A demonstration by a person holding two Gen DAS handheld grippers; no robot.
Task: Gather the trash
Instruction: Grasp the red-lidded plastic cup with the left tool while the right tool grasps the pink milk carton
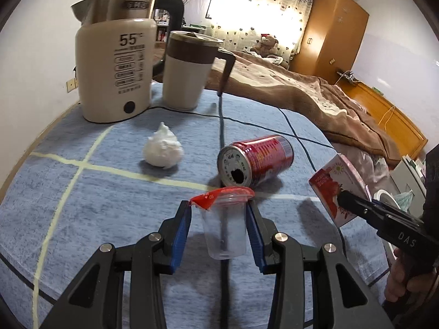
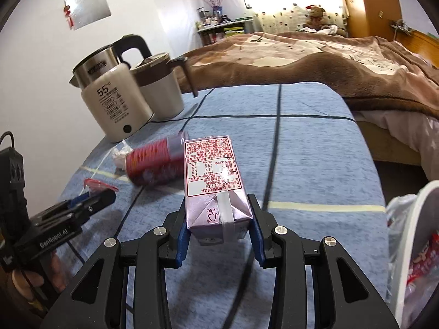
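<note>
Ahead of the two grippers the blue tablecloth (image 2: 315, 150) lay open on the right side up to the bed (image 2: 343, 60), while the lying red can (image 1: 256, 160), the tissue ball (image 1: 163, 150) and, further back, the kettle (image 1: 115, 68) with the mug (image 1: 186, 74) just beside it blocked the left and middle.

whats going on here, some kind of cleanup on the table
Yes. A person is clearing trash with a claw in each hand. The left claw grips a clear plastic cup with a red peeled lid. The right claw holds a pink drink carton. A red can on its side and a crumpled tissue remain on the blue tablecloth.
</note>
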